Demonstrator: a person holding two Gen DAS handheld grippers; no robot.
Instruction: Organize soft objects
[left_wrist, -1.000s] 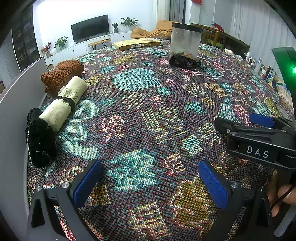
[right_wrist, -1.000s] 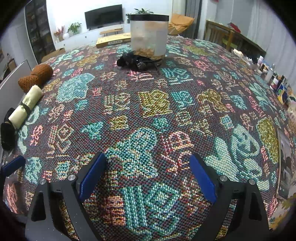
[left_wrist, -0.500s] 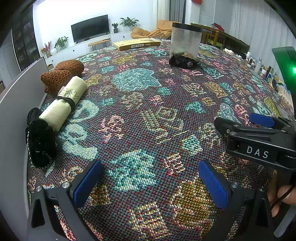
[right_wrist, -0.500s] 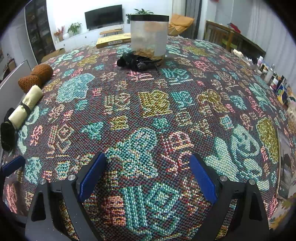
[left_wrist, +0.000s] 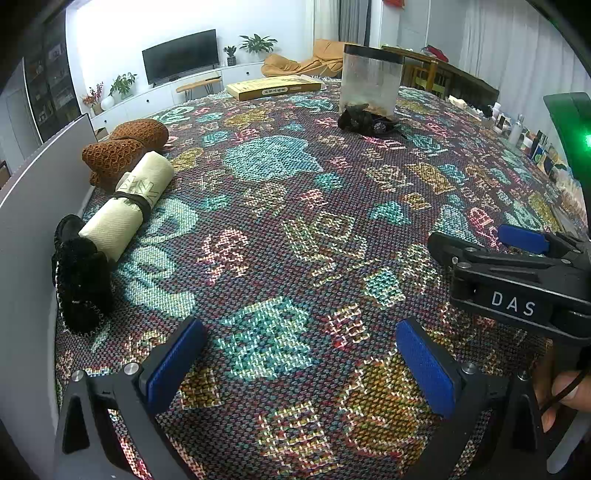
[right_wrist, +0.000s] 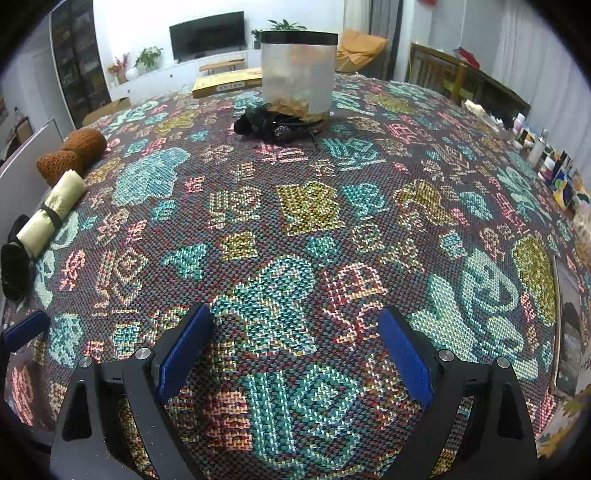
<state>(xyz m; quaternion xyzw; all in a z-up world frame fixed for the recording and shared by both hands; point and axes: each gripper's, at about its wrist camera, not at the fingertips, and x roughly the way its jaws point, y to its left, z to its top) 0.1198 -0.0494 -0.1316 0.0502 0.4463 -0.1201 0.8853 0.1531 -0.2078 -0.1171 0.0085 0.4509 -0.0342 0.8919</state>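
We hold the left gripper (left_wrist: 301, 356) and right gripper (right_wrist: 295, 341) spread wide and empty above the patterned tablecloth (right_wrist: 310, 206). Farther left lie a black knit (left_wrist: 83, 280), cream roll (left_wrist: 129, 208) and brown knit (left_wrist: 125, 147); far off, a black bundle (right_wrist: 275, 125) touches the frosted container (right_wrist: 298, 72).

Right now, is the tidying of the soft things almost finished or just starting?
Just starting, it seems. Both the left gripper and right gripper have open, empty jaws. The brown knit roll, cream roll and black fuzzy piece lie in a row along the cloth's edge. A black bundle sits against the frosted container, not inside it.
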